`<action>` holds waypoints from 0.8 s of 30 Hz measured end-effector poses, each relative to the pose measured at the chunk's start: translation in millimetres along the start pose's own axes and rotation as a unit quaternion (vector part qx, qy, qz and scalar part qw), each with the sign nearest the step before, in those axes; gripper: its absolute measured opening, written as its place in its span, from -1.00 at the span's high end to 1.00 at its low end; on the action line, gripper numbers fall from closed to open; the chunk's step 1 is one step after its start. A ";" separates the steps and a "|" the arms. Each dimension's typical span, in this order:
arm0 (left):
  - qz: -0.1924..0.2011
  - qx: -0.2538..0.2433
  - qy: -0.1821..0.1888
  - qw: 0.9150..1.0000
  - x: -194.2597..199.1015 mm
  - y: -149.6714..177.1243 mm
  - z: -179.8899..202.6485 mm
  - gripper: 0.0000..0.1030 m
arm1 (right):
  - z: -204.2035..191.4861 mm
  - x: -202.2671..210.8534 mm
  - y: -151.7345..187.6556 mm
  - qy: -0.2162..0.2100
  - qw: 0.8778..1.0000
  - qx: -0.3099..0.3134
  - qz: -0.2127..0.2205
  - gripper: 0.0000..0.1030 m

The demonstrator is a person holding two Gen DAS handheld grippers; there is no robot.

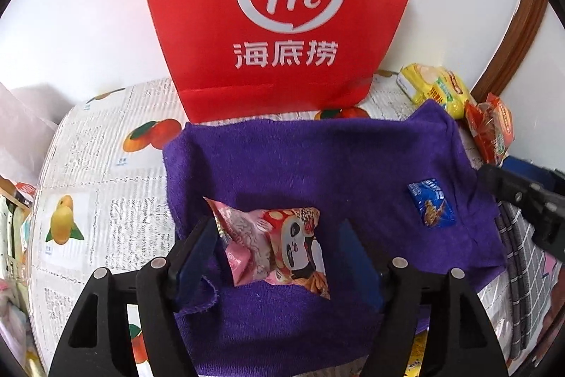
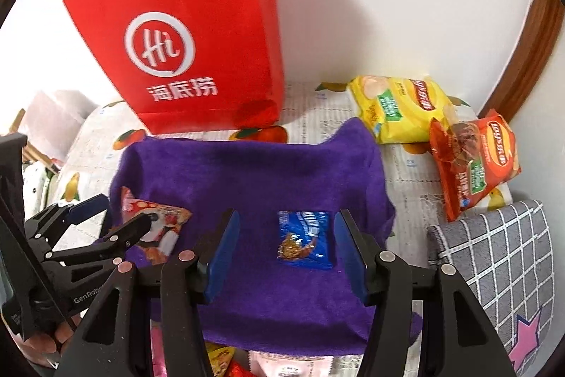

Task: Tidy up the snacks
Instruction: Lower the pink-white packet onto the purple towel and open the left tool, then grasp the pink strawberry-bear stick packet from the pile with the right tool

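Two spread claws each frame a packet on the purple towel point(image 1: 282, 158): your left gripper point(image 1: 279, 235) straddles the pink panda snack point(image 1: 275, 246), lying crosswise, while your right gripper point(image 2: 286, 235) brackets the blue packet point(image 2: 304, 237).

Purple towel point(image 2: 254, 172) on fruit-print tablecloth point(image 1: 106, 165)

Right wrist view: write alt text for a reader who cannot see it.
The open right hand-held gripper straddles a small blue snack packet lying on a purple towel. Behind stands a red paper bag; two Lay's chip bags, yellow and red, lie at right.
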State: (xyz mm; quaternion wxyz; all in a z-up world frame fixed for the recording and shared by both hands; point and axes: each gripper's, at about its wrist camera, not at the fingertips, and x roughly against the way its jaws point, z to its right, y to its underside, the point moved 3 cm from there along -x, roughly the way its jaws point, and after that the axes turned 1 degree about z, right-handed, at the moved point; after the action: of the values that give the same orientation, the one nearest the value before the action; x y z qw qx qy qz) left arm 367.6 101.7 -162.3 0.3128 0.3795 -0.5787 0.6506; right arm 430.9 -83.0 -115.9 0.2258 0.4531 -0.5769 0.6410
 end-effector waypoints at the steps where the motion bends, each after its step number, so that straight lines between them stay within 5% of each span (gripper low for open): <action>1: 0.002 0.002 0.001 1.000 2.2 -0.9 -1.1 -0.38 | -4.2 2.1 -0.1 -0.004 1.000 0.008 0.002 -0.08; 10: 0.016 0.030 0.006 0.999 21.3 -7.1 -18.0 -0.38 | -10.2 31.1 17.2 -0.004 0.999 0.002 0.040 -0.08; 24: 0.031 0.017 0.023 0.999 46.1 -6.3 -3.4 -0.38 | 51.0 39.7 153.1 -0.001 0.999 -0.040 -0.018 -0.08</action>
State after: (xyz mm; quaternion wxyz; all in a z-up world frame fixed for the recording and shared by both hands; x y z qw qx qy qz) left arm 348.7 104.4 -119.7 0.2989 0.3515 -0.5715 0.6786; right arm 303.4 -176.0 -168.3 0.2548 0.4544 -0.5939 0.6131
